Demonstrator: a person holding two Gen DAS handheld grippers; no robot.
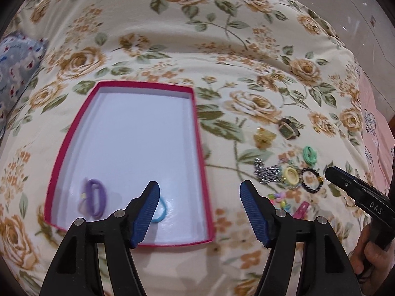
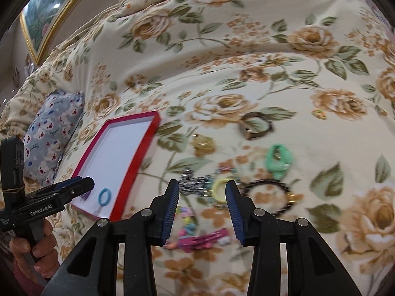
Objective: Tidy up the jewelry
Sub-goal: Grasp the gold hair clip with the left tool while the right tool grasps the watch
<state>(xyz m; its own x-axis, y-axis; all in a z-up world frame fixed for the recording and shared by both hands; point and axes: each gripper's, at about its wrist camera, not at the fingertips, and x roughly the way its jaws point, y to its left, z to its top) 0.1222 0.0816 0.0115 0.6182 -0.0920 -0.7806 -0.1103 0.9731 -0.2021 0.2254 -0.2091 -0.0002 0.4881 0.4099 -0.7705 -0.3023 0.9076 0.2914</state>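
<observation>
A red-rimmed white tray point(image 1: 201, 162) lies on the floral bedspread and holds a purple hair tie point(image 1: 95, 197) and a blue hair tie point(image 1: 160, 212). My left gripper point(image 1: 200, 197) is open and empty above the tray's near right corner. To its right lie loose pieces: a yellow hair tie point(image 2: 219, 187), a silver chain point(image 2: 195, 181), a black bead bracelet point(image 2: 271, 194), a green hair tie point(image 2: 279, 160), a pink clip point(image 2: 205, 240), a gold clip point(image 2: 203, 144) and a dark bracelet point(image 2: 256, 124). My right gripper point(image 2: 202, 197) is open and empty, just above the yellow hair tie.
A blue patterned pillow point(image 2: 51, 133) lies left of the tray point(image 2: 138, 157). A framed picture point(image 2: 49, 7) hangs at the far left. A pink sheet point(image 1: 377, 133) borders the bedspread's right edge. Small pastel beads point(image 2: 187, 219) lie beside the pink clip.
</observation>
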